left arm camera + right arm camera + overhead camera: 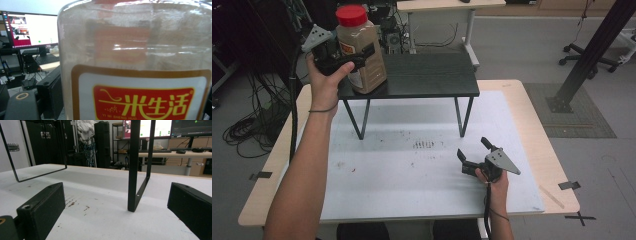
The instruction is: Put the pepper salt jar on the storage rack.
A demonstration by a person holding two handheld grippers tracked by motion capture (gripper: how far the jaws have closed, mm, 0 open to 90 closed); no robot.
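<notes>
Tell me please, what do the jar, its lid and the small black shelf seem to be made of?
The jar looks like clear plastic or glass: brownish contents and glossy reflections show through its wall. Its red lid looks like smooth moulded plastic. The small black shelf seems a matt dark board, perhaps wood or laminate, on thin black metal legs.

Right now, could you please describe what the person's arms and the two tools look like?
Both forearms are bare, with no sleeves; the left wrist wears a thin dark band. Each tool, left and right, is black with blocky jaws, a grey three-cornered plate and a trailing black cable.
</notes>
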